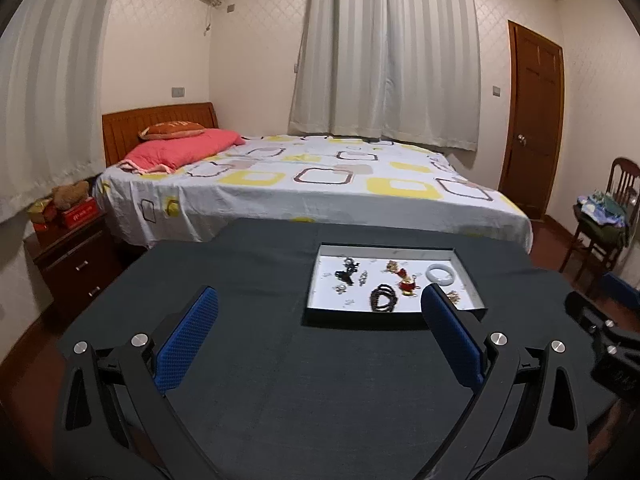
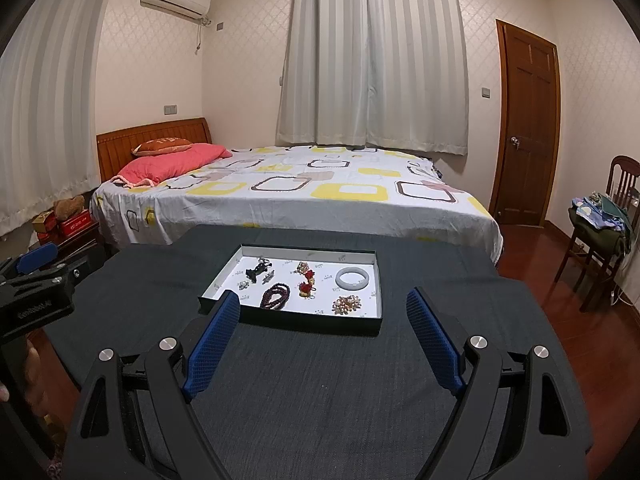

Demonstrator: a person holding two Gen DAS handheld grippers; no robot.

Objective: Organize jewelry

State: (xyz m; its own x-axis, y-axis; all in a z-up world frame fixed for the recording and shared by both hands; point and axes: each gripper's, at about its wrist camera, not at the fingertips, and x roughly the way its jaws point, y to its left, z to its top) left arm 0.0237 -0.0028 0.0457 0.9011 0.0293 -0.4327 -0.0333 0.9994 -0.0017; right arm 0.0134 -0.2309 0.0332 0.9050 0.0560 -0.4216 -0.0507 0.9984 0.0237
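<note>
A shallow black tray with a white floor sits on the dark table; it also shows in the left wrist view. In it lie a white bangle, a dark red bead bracelet, a red and gold charm, a gold and pearl brooch, a black ornament and small silver pieces. My left gripper is open and empty, near the tray's front left. My right gripper is open and empty, just before the tray's front edge.
The table is covered in dark grey cloth. Behind it stands a bed. A nightstand is at the left, a wooden chair with clothes and a door at the right. The left gripper's body shows in the right wrist view.
</note>
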